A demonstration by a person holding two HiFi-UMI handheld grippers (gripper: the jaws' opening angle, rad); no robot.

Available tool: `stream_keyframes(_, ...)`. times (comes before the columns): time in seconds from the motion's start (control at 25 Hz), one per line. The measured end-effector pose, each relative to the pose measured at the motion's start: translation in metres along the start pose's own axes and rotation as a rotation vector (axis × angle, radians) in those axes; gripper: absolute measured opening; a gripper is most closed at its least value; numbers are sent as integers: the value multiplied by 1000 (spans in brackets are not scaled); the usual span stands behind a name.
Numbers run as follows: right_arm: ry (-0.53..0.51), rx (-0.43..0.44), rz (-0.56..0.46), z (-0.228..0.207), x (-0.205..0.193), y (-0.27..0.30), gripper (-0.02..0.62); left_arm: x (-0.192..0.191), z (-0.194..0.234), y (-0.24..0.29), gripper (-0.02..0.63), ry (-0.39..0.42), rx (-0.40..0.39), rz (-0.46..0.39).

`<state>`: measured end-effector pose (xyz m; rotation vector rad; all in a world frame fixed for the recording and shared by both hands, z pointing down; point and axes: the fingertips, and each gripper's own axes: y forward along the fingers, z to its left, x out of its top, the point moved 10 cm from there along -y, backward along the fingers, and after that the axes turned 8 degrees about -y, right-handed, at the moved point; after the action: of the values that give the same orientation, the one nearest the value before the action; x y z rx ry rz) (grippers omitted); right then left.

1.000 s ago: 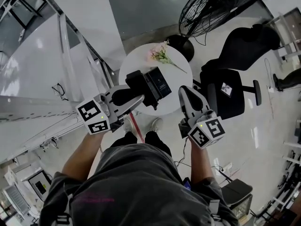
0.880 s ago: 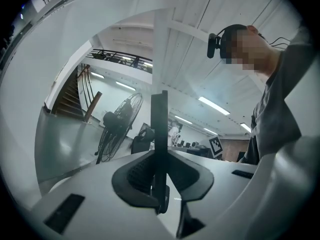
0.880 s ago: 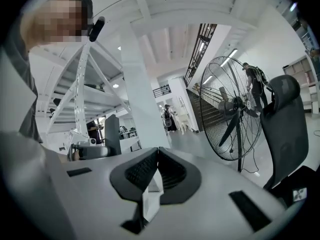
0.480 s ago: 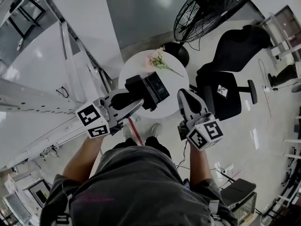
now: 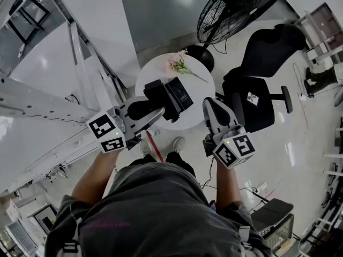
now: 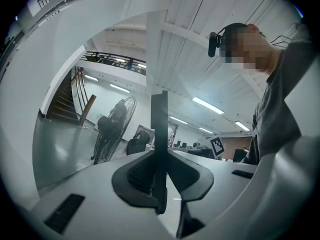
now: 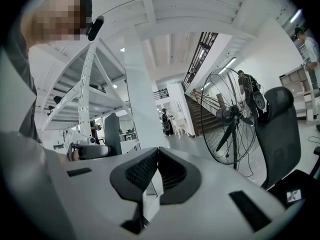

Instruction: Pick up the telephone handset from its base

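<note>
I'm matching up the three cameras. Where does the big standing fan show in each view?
Head view: the standing fan is at the top, right of centre.
Left gripper view: the fan stands left of centre, on the floor.
Right gripper view: the fan stands right of centre.
Shared landmark: the black office chair beside the fan, in all three.

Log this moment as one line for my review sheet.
left gripper: shut on handset | right gripper: shut, empty | base: on round table | task: handset gripped
</note>
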<state>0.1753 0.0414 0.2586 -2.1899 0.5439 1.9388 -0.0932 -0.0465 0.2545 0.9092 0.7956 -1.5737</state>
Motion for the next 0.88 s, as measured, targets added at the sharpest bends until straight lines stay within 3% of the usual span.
stream_keyframes(0.88,-8,19,33,-1,-6,17,20,-2,16,2,78,-30,2,2)
